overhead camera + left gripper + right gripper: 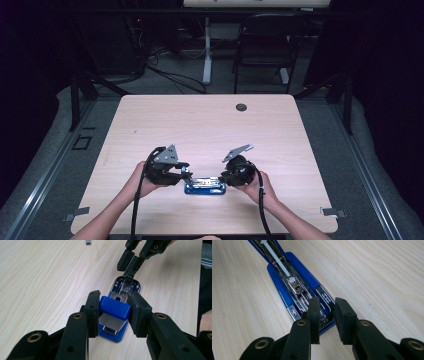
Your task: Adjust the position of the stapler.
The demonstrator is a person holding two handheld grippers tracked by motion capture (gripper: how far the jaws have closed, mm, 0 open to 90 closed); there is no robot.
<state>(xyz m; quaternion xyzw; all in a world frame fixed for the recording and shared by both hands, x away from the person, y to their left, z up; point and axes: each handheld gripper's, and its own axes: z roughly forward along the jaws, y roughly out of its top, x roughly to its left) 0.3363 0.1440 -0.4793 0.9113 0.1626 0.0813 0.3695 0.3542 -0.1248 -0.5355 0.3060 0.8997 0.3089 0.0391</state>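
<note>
While stapler (205,186) lies open near table's (210,120) front edge, long axis runs between my hands. Left gripper (113,311) clamps blue lid end. Right gripper (327,315) at opposite end, jaws narrowly apart over metal channel; can't tell whether gripping.

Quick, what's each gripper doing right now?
Left gripper: shut on the stapler's blue top arm.
Right gripper: jaws slightly apart at the stapler front; any grip cannot be told.
</note>
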